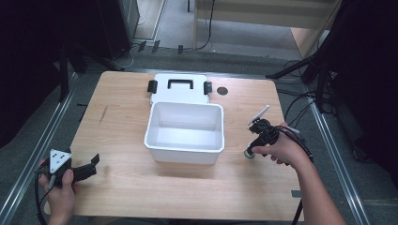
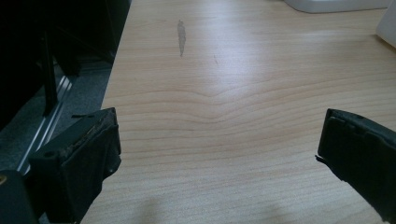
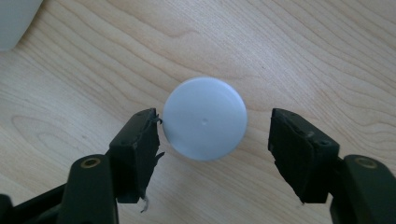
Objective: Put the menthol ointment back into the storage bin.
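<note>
A small round pale cap (image 3: 205, 119) lies flat on the wooden table (image 1: 141, 187), to the right of the white box. My right gripper (image 3: 214, 122) points down over it with one jaw on each side. The left jaw is at the cap's rim and the right jaw stands a little off it, so the gripper is open. From above, the right gripper (image 1: 251, 151) shows in the person's right hand over the cap (image 1: 250, 155). My left gripper (image 1: 94, 165) rests at the table's near left corner. Its jaws are wide open over bare wood (image 2: 219, 135).
An open white box (image 1: 184, 146) stands mid-table. Its lid (image 1: 180, 89), with a black handle and two black latches, lies flat behind it. A dark round spot (image 1: 222, 91) sits right of the lid. Metal rails run along both table sides.
</note>
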